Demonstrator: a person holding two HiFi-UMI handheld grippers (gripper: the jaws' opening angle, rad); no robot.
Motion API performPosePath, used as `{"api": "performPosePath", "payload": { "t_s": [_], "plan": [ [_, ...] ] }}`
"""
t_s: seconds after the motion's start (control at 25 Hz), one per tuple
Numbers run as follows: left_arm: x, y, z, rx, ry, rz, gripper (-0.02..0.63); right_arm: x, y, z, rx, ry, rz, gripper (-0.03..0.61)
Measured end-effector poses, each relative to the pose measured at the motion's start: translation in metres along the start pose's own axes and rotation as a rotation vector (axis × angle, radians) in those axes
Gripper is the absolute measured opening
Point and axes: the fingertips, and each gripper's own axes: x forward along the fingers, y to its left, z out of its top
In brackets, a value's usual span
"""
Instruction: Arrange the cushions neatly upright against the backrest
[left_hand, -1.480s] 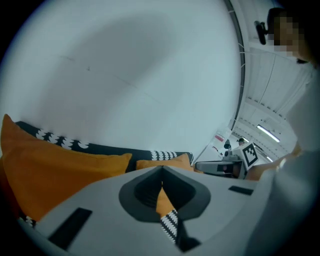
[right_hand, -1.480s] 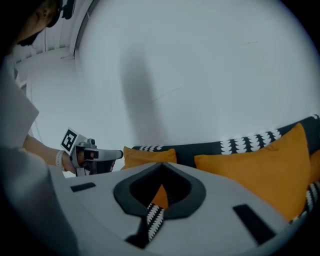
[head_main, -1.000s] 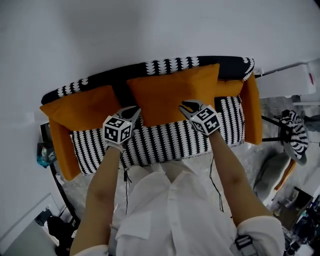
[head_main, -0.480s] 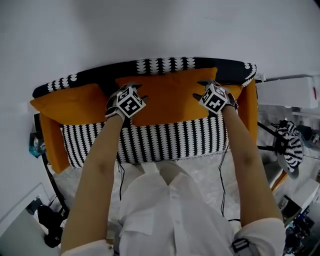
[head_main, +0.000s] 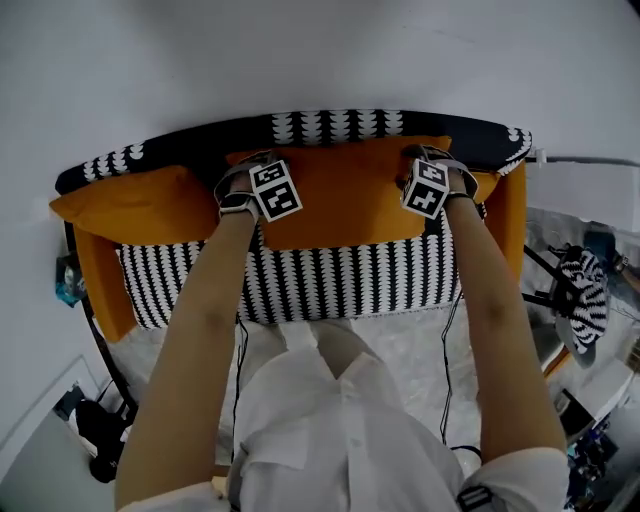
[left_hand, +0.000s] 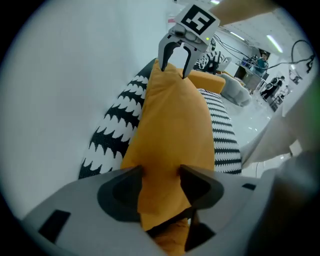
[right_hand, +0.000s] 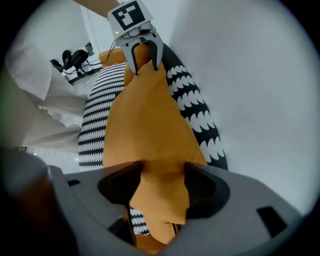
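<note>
**Both tools let go of the middle cushion**

Your left tool (head_main: 245, 168) and your right tool (head_main: 440, 158) point down at the top of the middle cushion (head_main: 340, 200). One tool is near each top corner. Both tools have just been opening. Their jaws now stand wide apart, and the cushion's orange top edge sits between them. They are not squeezing it. The middle cushion stands upright on the striped seat (head_main: 330, 282) and leans on the backrest (head_main: 330, 127). A left cushion (head_main: 130, 200), also orange, sits at the sofa's left end, just beside the middle one.
</note>
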Motion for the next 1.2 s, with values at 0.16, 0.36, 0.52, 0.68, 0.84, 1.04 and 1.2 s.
{"api": "performPosePath", "payload": {
  "t_s": [0.16,0.36,0.52,0.68,0.84,1.04,1.2],
  "plan": [
    [0.005,0.004,-0.001,-0.017,0.001,-0.009,0.194,0.009,0.004,0.001,0.023,0.010,0.002,0.209],
    [0.003,-0.001,-0.001,-0.002,0.018,-0.017,0.087,0.008,0.011,0.002,-0.003,0.038,0.016,0.119],
    [0.001,-0.007,0.000,-0.012,0.025,-0.042,0.023,0.002,0.017,0.003,0.000,0.056,0.043,0.036],
    [-0.015,-0.020,-0.002,-0.076,-0.013,-0.095,0.021,-0.011,0.031,0.006,0.028,0.059,0.070,0.015],
    [-0.042,-0.038,-0.005,-0.054,-0.037,-0.131,0.021,-0.037,0.042,0.012,0.016,0.039,0.085,0.015],
    [-0.075,-0.048,-0.027,-0.070,-0.007,-0.117,0.021,-0.058,0.051,0.040,-0.006,-0.010,0.085,0.015],
    [-0.097,-0.025,-0.045,-0.075,0.009,-0.046,0.021,-0.057,0.053,0.067,0.014,-0.043,0.078,0.017]
  ]
}}
